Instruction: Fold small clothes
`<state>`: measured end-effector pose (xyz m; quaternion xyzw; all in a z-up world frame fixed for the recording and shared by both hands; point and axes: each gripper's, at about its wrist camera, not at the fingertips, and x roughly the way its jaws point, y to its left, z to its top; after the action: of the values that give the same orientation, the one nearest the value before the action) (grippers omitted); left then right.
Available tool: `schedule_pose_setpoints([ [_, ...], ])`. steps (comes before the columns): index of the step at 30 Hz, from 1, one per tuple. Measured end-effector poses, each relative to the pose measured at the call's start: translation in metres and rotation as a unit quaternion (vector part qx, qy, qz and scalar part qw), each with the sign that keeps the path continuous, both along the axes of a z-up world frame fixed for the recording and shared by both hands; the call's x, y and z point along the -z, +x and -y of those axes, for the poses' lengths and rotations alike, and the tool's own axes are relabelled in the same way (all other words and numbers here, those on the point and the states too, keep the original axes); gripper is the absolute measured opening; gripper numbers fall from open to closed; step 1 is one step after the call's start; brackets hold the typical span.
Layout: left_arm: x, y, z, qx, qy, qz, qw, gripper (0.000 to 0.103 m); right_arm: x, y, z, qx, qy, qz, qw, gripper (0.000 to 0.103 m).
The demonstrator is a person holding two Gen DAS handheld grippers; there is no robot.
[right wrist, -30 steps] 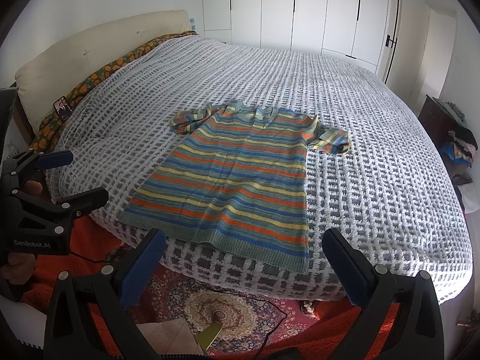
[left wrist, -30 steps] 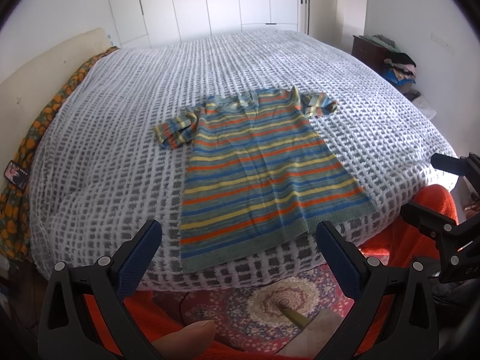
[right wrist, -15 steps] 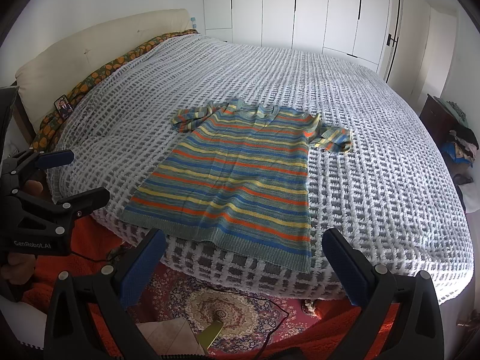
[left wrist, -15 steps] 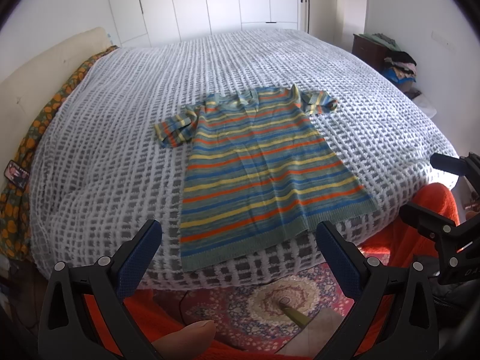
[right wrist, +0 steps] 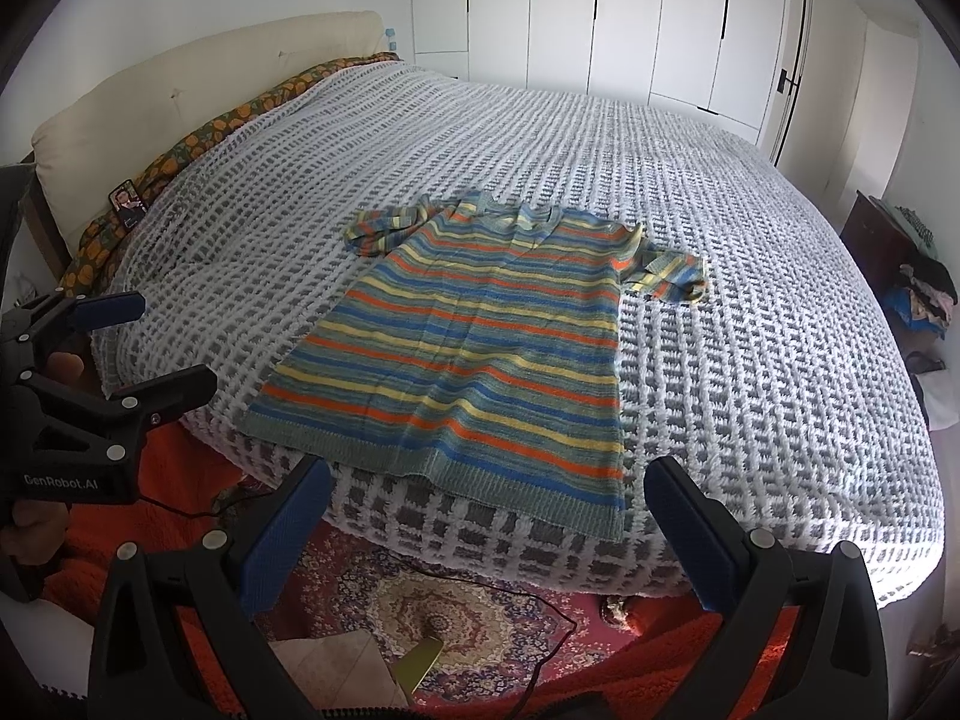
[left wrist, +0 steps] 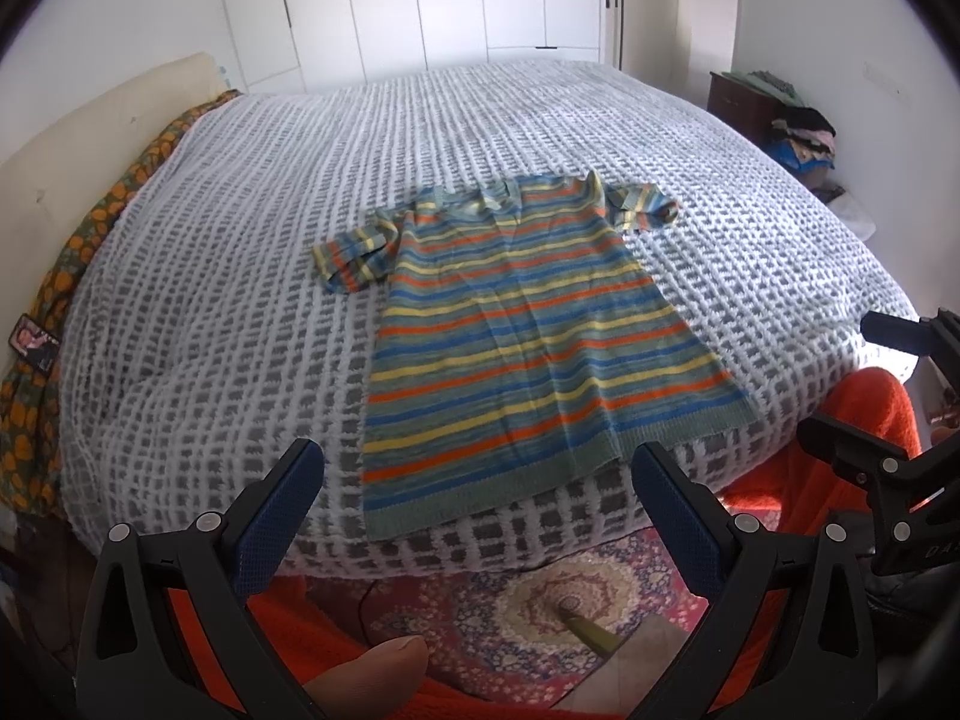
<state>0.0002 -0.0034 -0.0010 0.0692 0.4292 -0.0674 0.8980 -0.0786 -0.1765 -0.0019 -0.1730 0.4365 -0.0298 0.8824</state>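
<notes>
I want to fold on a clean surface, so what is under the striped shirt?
The striped shirt lies flat on the white and grey woven bedspread, its hem at the bed's near edge. The bedspread shows all around it; whatever is directly beneath the shirt is covered and cannot be seen.

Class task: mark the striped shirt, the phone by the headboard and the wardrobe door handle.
striped shirt [left wrist: 528, 354]: left wrist view, middle of the body.
phone [right wrist: 127, 203]: right wrist view, its screen.
wardrobe door handle [right wrist: 787, 79]: right wrist view, the black lever.

bed, striped sweater flat on it
</notes>
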Motion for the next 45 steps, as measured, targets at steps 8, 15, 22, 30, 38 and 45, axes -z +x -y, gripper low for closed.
schedule_pose_setpoints([
  [8, 0.001, -0.002, 0.002, -0.001, 0.0, 0.0, 1.0, 0.102, 0.003, 0.0, -0.002, -0.003, -0.004, -0.005, 1.0, 0.103],
  [15, 0.002, -0.002, 0.001, -0.003, -0.001, -0.002, 1.0, 0.102, 0.005, 0.0, -0.003, -0.003, -0.005, -0.006, 1.0, 0.103],
  [22, 0.007, -0.002, 0.0, -0.002, 0.0, -0.003, 1.0, 0.102, 0.006, 0.001, -0.003, -0.003, -0.005, -0.008, 1.0, 0.103],
  [30, 0.01, -0.001, 0.002, -0.001, 0.003, -0.005, 1.0, 0.102, 0.01, 0.002, 0.0, -0.001, -0.003, -0.009, 1.0, 0.103],
  [38, 0.014, 0.003, 0.005, 0.0, 0.007, -0.009, 0.9999, 0.102, 0.012, 0.006, 0.004, 0.003, 0.001, -0.015, 1.0, 0.103],
  [45, 0.014, 0.004, 0.005, 0.001, 0.007, -0.01, 0.9999, 0.102, 0.012, 0.007, 0.004, 0.004, 0.001, -0.018, 1.0, 0.103],
])
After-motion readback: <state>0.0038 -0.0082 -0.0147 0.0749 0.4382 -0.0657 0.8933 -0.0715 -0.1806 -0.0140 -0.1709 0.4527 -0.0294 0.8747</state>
